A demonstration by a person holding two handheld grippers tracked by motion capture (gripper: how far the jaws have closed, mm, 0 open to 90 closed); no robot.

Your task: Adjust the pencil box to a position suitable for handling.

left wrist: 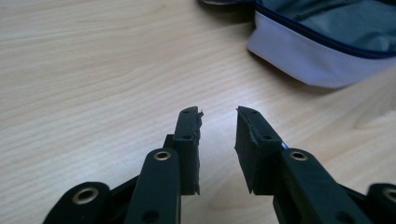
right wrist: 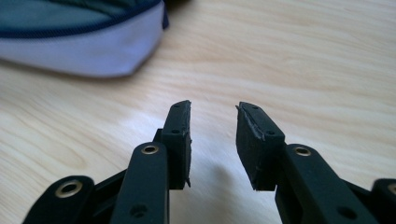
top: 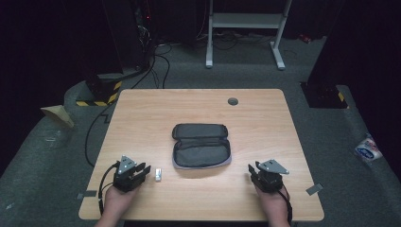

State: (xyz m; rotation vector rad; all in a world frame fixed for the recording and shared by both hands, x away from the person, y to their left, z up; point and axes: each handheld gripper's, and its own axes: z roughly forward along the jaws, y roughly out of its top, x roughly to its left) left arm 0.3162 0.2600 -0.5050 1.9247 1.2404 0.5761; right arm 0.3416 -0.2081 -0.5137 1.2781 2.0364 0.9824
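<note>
Centrally, soft oblong fabric pouch (top: 202, 146)

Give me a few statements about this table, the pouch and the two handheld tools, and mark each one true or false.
1. The grey pouch lies unzipped and opened out near the middle of the wooden table. True.
2. A small white object lies inside the pouch. False: it lies on the table, between the left gripper and the pouch.
3. The left gripper holds nothing; in its own view there is a gap between its fingers with only bare wood showing. True.
4. The right gripper is clamped on the pouch's edge. False: it is apart from the pouch and holds nothing.
5. A person's hand holds each gripper at the table's near edge. True.
</note>
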